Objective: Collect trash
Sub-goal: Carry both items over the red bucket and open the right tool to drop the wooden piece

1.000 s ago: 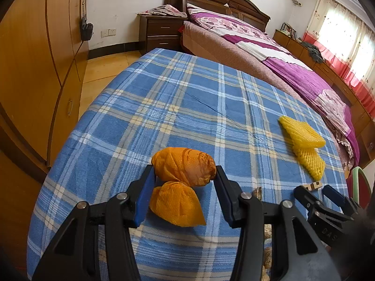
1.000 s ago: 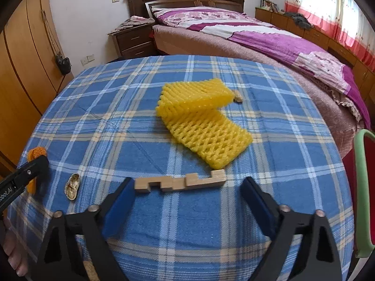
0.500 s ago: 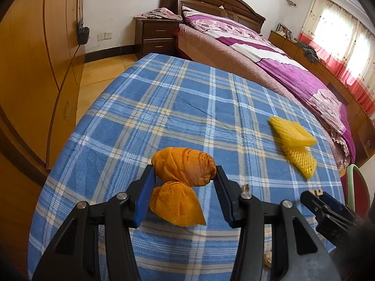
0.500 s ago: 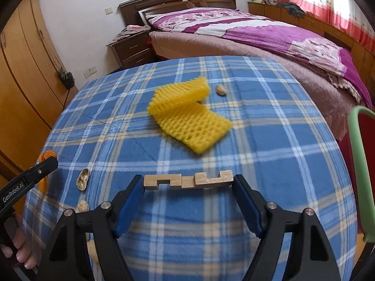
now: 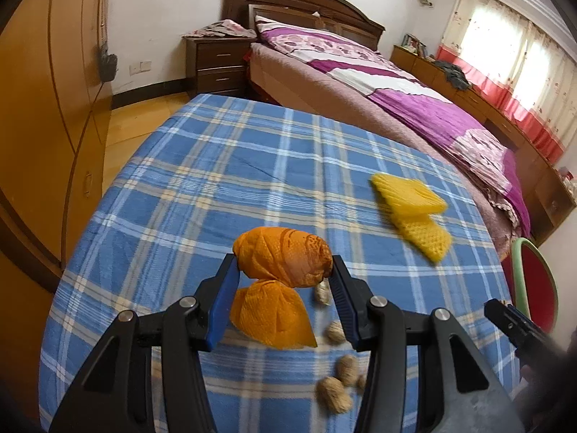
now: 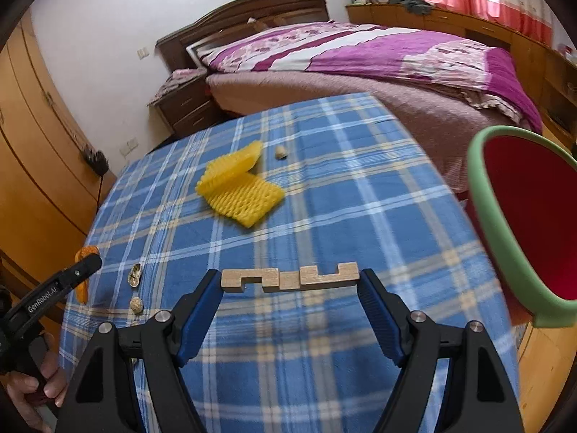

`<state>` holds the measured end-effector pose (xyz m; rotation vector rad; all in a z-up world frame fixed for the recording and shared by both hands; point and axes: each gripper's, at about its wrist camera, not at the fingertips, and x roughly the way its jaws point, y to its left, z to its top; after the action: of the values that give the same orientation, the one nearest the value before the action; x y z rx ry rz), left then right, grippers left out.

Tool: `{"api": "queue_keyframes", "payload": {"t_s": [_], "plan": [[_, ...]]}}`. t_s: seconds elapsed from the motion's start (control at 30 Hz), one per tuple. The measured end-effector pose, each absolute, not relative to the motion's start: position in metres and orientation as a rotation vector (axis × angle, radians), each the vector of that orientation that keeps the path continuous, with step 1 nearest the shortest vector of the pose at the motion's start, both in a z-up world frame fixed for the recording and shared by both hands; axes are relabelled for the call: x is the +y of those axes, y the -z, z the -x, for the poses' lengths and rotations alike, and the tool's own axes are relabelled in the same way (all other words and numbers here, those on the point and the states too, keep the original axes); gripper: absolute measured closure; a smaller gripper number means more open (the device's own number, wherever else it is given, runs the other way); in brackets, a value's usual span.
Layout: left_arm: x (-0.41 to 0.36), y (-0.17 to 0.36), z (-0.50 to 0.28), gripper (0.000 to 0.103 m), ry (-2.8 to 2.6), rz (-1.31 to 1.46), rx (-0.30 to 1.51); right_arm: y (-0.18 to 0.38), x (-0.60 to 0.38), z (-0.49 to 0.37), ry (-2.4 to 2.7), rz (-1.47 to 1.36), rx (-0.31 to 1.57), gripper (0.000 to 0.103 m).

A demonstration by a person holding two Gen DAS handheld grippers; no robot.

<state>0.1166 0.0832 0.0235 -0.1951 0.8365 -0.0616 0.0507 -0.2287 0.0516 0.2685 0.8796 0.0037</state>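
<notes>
Trash lies scattered over the blue plaid tablecloth (image 5: 223, 180), with two pieces already lifted off it. Red bin (image 6: 523, 223), green-rimmed, stands off the table's right edge, largest in the right wrist view; only a sliver of it shows in the left wrist view. Yellow foam net (image 6: 239, 195), folded, sits untouched toward the far right of the table. Left gripper (image 5: 283, 274) is clamped on the orange wad (image 5: 281, 259), twisted paper with a tail hanging below the jaws, held over the near edge. Right gripper (image 6: 290, 281) is clamped endwise on the notched wooden strip (image 6: 290, 279), raised over the near right part of the table, near the bin. Judgement: task roughly at an early-middle stage; nothing visibly in the bin, two items in hand, foam net and shells left. Nut shells (image 5: 335, 386) cluster at the near edge below the left jaws, clear only in the left view. One lone shell (image 6: 280, 151) beyond the foam net shows only in the right view, as does a hand (image 6: 32, 393) on the left gripper's handle.
</notes>
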Motion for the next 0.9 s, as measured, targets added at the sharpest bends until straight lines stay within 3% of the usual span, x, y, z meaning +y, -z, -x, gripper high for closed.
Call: {"api": "queue_keyframes", "payload": {"t_s": [0.9], "plan": [[-0.022, -0.052, -0.077, 0.051, 0.333, 0.094, 0.851, -0.089, -0.343, 0.04, 0.189, -0.439, 0.705, 0.024]]}}
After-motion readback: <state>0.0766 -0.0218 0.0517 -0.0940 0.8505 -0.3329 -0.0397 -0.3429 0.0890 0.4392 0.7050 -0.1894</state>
